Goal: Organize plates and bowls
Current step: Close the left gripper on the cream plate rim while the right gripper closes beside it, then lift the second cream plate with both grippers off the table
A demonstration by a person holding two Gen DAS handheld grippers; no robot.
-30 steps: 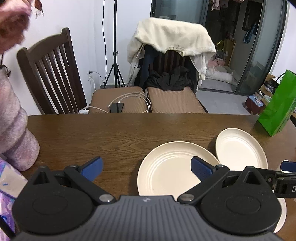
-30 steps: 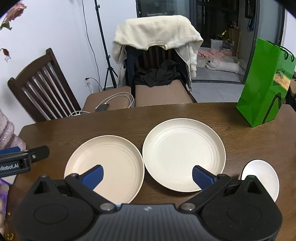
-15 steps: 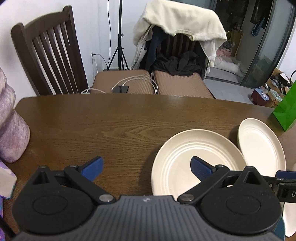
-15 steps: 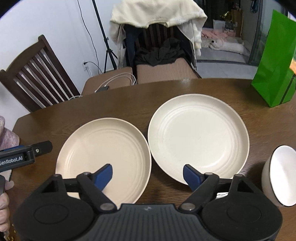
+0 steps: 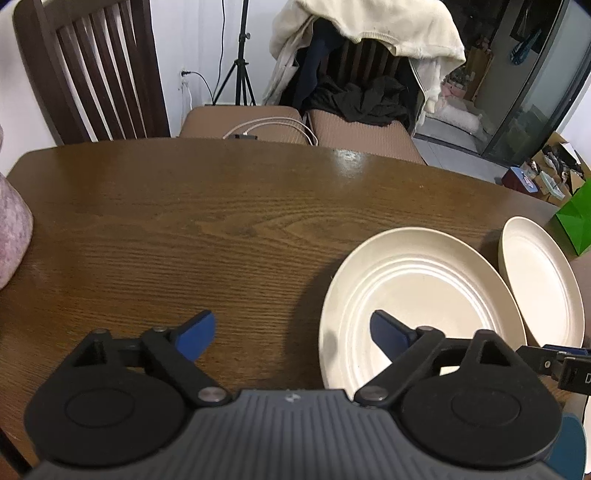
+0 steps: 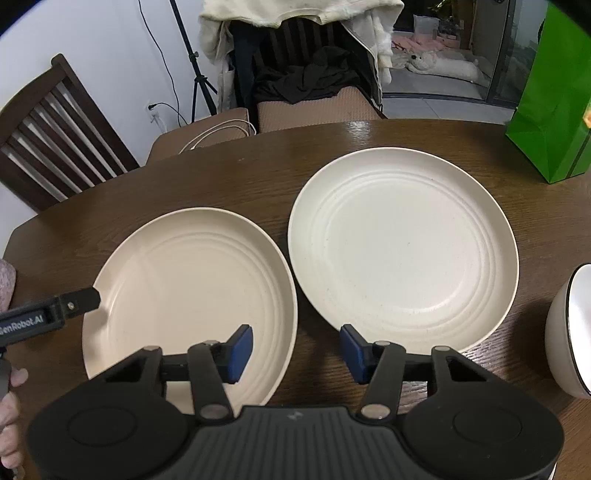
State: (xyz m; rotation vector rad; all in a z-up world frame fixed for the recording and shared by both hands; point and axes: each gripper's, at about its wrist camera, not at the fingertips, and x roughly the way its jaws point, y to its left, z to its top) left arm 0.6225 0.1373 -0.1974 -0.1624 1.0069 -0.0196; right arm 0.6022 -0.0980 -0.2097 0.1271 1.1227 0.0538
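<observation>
Two cream ribbed plates lie side by side on the dark wooden worktop (image 6: 369, 136), their rims almost touching. The left plate (image 6: 192, 280) sits nearer the person; the right plate (image 6: 402, 243) lies a little farther back. At the right edge of the right wrist view stands a white bowl (image 6: 569, 332) with a dark rim, close to the right plate but apart from it.

The right tool (image 6: 296, 352) hangs low over the gap between the two plates, its jaws closing. Its left blue pad is over the left plate's near right rim and its right blue pad is just off the near rim of the right plate — nothing is clamped between them.

The left tool (image 5: 291, 336) straddles the left plate's (image 5: 413, 291) left rim: one pad over bare wood, the other above the plate's inside. Its jaws stand wide and are closing, not pressing on the rim. In the right wrist view its black finger (image 6: 70, 304) reaches over the left rim of that plate, and a hand (image 6: 9, 406) shows at the lower left corner.

Beyond, a green paper bag (image 6: 554, 96) stands on the worktop at the far right. Behind the worktop are a slatted wooden chair (image 5: 92, 70), a chair draped with a cream garment (image 5: 376, 26) and dark clothing, a white cable (image 5: 273, 127) on a seat — and a tripod (image 5: 238, 62) by the wall.
</observation>
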